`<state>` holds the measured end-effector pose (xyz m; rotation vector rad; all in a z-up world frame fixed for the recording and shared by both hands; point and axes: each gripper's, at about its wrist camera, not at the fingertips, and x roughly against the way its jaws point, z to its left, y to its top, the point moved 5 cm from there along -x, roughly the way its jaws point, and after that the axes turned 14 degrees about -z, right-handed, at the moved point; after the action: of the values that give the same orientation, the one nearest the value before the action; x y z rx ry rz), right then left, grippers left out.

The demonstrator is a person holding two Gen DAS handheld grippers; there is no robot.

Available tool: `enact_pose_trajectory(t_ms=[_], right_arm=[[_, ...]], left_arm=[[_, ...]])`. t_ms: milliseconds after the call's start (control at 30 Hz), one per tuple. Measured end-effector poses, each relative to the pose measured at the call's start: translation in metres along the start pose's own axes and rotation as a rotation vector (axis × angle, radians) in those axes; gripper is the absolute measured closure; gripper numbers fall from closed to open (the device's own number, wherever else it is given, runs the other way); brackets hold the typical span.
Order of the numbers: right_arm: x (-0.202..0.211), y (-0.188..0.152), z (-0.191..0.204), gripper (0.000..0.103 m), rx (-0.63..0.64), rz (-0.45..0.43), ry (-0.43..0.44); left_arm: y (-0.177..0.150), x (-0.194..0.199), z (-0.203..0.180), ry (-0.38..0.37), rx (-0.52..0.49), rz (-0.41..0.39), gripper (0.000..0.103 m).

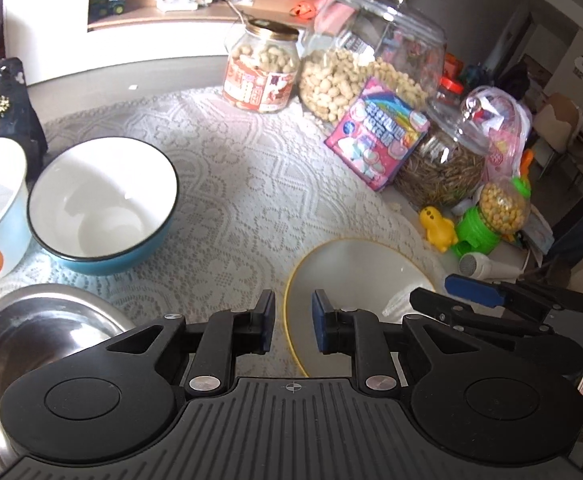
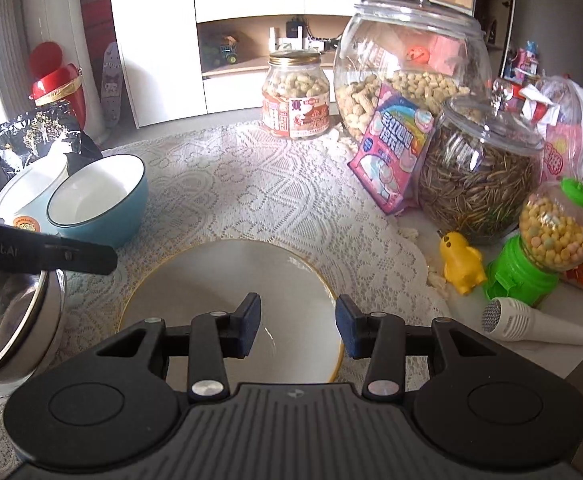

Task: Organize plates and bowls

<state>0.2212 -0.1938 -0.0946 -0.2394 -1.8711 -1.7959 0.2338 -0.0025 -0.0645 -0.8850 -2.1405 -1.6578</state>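
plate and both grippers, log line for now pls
plate: flat on lace cloth | left gripper: empty, jaws apart | right gripper: empty, jaws apart

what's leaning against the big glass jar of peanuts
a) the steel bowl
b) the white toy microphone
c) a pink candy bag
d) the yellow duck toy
c: the pink candy bag stands propped against the front of the big peanut jar, while the duck and microphone lie nearer the table edge and the steel bowl sits at the far left.
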Motion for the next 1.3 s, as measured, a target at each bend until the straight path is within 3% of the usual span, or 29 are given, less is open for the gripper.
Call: enact_pose_trajectory(t_ms=[133,267,500,633,767,1133,1300], right_arm=[[-0.004,0.015,0.017,0.061,0.061,-0.014,0.007],[-0.02,0.032,0.044,0.061,0.097,-0.025,0.038],[-0.06,0.056,0.094,0.061,0.102,-0.003,0.144],[-0.085,0.069,0.107,0.061,0.011,0.055,0.216],[-0.103,0.079,0.109,0.061,-0.047,0.079,0.228],[-0.169,0.069,0.137,0.061,-0.117,0.208,0.29],[-0.198,0.056,0.15,0.061,-0.144,0.268,0.271]], left_arm=[[0.03,0.008,0.016,-0.02,0.039,-0.027,0.081],[0.058,0.0,0.05,0.087,0.005,-0.028,0.081],[0.053,0.001,0.125,0.11,0.222,-0.055,0.081],[0.059,0.008,0.157,0.195,0.279,-0.124,0.08],[0.057,0.005,0.18,0.249,0.351,-0.123,0.08],[0.042,-0.021,0.179,0.242,0.314,-0.045,0.081],[0.039,-0.018,0.164,0.245,0.256,-0.008,0.083]])
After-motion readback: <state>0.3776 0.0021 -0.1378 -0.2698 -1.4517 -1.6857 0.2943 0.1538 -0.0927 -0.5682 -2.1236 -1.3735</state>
